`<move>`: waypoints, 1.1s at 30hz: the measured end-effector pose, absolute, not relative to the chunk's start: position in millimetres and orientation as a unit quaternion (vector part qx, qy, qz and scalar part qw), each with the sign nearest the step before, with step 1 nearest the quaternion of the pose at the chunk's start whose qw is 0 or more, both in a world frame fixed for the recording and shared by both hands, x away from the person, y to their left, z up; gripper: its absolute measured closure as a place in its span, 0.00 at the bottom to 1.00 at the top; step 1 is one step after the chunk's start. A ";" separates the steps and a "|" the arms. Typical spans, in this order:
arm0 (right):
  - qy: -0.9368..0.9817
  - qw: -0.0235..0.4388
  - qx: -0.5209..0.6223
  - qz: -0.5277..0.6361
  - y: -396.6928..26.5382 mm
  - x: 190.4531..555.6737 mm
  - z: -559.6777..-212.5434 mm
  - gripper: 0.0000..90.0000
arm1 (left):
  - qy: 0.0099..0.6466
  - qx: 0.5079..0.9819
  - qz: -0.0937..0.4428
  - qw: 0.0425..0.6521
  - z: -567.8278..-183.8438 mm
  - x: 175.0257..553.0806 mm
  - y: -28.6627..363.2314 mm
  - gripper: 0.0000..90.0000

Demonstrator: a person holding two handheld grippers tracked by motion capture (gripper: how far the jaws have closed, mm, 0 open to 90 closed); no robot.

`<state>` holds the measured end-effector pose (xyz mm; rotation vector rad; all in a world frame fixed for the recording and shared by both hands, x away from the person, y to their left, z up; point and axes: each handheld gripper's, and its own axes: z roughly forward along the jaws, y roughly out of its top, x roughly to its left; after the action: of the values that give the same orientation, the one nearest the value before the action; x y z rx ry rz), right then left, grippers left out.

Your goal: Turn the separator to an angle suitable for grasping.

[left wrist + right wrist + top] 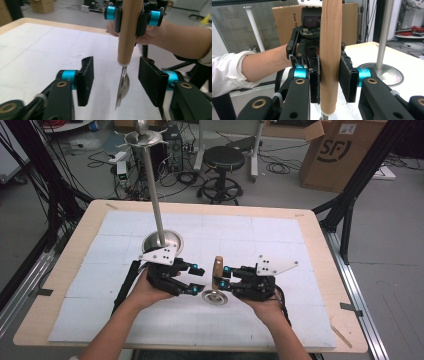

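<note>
White mat [280, 235] over wooden table [320, 235], bare all round except steel stand [159, 205] at far left. Right gripper [224, 276] clamped on wooden handle [217, 270] of ladle [215, 285], held upright near mid-table, bowl [215, 297] lowest. Left gripper [197, 278] parted, touching nothing. Left gripper view: bowl [123, 87] edge-on between parted jaws. Right gripper view: pads [345, 77] pressed on handle [331, 55].

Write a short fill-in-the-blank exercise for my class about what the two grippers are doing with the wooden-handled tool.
1. The right gripper is shut on the tool's ____ handle.
2. The left gripper's jaws stand ____ on either side of the metal blade.
3. The tool is held ____, handle up.
4. The metal stand is nearest the ____ gripper.

Missing words: wooden; open; upright; left
</note>
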<state>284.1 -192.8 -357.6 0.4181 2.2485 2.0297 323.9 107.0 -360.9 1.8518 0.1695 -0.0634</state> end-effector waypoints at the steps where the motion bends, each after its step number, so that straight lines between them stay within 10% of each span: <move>1: 0.734 0.041 0.141 0.663 -193.3 286.2 -357.6 0.81 | 0.078 0.797 -0.026 0.598 -360.2 324.9 110.1 0.47; 33: 0.755 0.109 0.188 0.619 -174.1 357.2 -294.1 0.80 | 0.222 0.763 0.097 0.600 -329.5 330.9 212.9 0.20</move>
<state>357.2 -174.1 -294.1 0.5521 2.2194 1.8210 330.9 212.9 -329.5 1.7681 0.5154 0.2255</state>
